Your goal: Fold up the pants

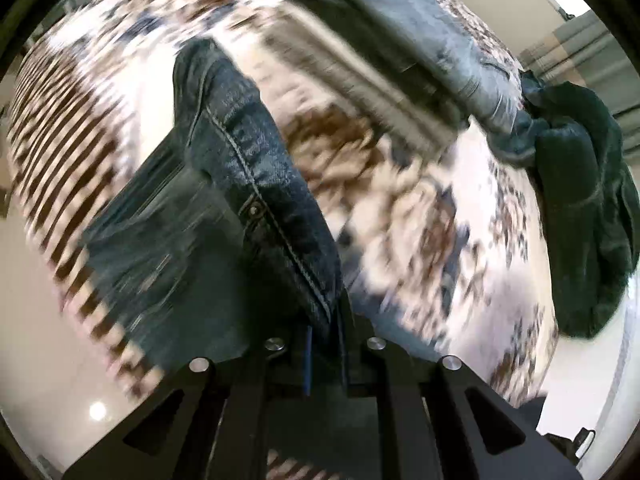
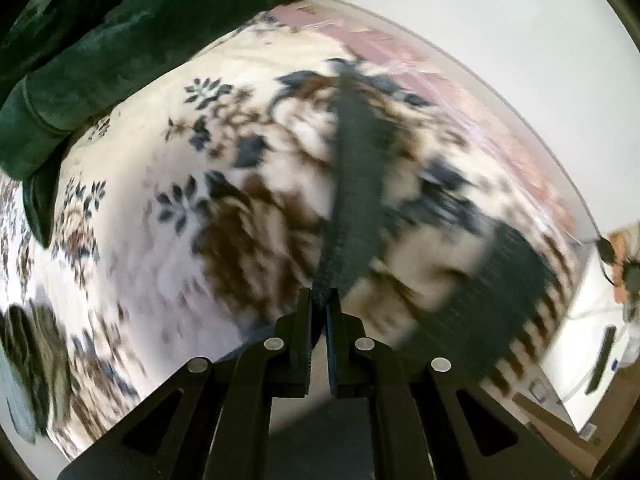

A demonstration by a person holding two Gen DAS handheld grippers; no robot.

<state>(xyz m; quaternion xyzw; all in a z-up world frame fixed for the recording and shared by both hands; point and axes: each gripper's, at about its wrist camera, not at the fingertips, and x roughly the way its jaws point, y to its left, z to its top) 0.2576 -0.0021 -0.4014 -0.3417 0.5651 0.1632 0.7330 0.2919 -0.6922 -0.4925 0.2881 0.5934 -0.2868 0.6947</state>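
Hanging from both grips, the jeans (image 1: 256,184) are clear of the patterned blanket (image 1: 420,208) that covers the bed below. The left hand-held gripper (image 1: 326,332) has its jaws clamped together on a stitched, riveted edge of the denim, which rises away from the fingers in a thick doubled fold. The right hand-held gripper (image 2: 320,304) is likewise closed on a narrow dark strip of the same cloth (image 2: 356,184), seen edge-on and blurred.

The main risk, as I judge it, is the pinch itself. Each grip takes only a slim margin of heavy fabric, and the weight of the hanging jeans pulls straight against it; a quick swing could drag a seam out from between the pads, and the garment would drop in a heap. The blur in both views suggests fast travel, which makes that more likely.

A second risk is an uneven fold. I cannot tell from these views whether the two held points match each other along the garment; if they do not, the legs will come down skewed and twisted.

A third is clutter. A dark green garment (image 1: 584,200) and lighter jeans (image 1: 452,52) lie near on the bed, the green one just beside the right hand-held gripper's path (image 2: 120,40). Laying the jeans down too close could snag them or trap them in the fold.
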